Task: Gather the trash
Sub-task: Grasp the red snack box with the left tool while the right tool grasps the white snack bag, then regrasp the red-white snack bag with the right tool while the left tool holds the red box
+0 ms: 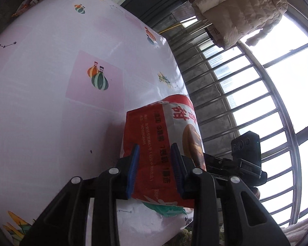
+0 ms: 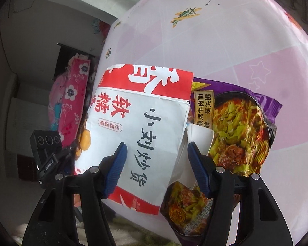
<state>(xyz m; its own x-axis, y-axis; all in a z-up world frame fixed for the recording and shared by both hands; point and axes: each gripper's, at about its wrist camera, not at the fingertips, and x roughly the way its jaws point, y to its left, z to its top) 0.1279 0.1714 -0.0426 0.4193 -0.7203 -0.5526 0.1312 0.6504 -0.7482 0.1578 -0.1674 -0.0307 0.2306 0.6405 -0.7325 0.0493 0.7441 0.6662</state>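
The left gripper (image 1: 155,168) had its jaws around the red bag (image 1: 164,143) at the worktop (image 1: 51,82) edge; whether they pinched it I cannot tell. The right gripper (image 2: 156,167) stood released, jaws astride the white bag (image 2: 137,127), with the purple noodle packet (image 2: 236,129) just beside and partly beneath it. By my reading, collection had barely started: all 3 wrappers lay on the worktop, and no bin showed.

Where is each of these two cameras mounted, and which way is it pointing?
Left wrist: rides the left claw, looking down along its blue fingers at the red-and-white paper bag, barred window behind.
Right wrist: rides the right claw, facing the bag and purple noodle packet.
Shared: that bag and the tablecloth.
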